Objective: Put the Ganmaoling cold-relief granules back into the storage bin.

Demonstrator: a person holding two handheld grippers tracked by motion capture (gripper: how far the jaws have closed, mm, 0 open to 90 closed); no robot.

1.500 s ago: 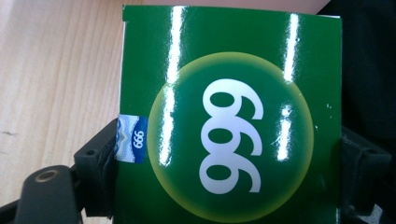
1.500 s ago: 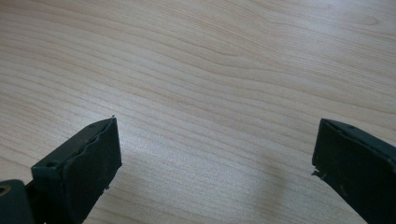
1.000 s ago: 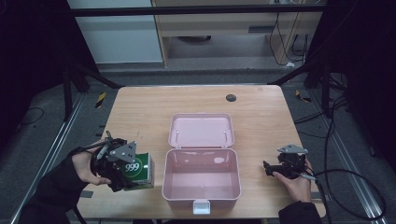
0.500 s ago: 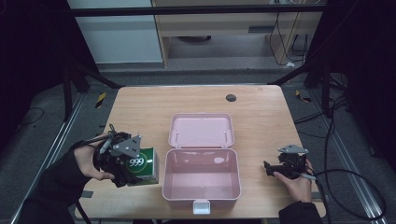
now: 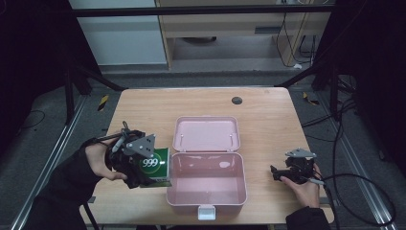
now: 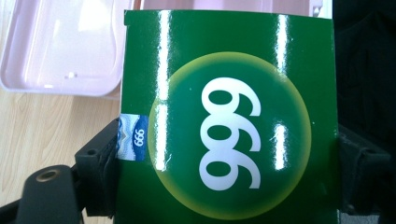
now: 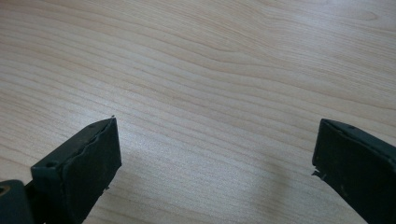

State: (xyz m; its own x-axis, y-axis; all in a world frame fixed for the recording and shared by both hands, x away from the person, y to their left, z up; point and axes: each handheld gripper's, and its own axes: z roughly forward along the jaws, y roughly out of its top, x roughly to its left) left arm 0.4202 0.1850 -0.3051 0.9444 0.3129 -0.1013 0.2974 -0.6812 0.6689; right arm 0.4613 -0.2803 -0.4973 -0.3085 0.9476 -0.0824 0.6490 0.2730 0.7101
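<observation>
High view first: we see our left gripper point(image 5: 143, 165) holding a green box point(image 5: 157, 165) with "999" on it. The box sits just beside the left wall of the pink case point(image 5: 207, 203), at the near left part of the table point(image 5: 268, 110). We cannot tell if the box rests on the wood or hangs a little above it.

In the left gripper view the box point(image 6: 229, 116) stands between the two black jaws, which squeeze it from both sides. Behind it we see the pink case point(image 6: 60, 51), open and bare inside.

The case lid point(image 5: 207, 134) lies flat on the table behind the tray, so nothing blocks the way in.

Our right gripper point(image 5: 287, 173) rests on the table, well apart from the case on its right side. In the right gripper view its jaws stand wide apart with only bare wood point(image 7: 210, 70) between them. It holds nothing.

We think the step in hand is putting the box into the case. The box is gripped but not inside yet.

For the next move we would lift the box high enough to pass over the case wall, carry it to the right over the tray, lower it, and then let go. The wall is close, so the box could bump it if we slide and do not lift.
</observation>
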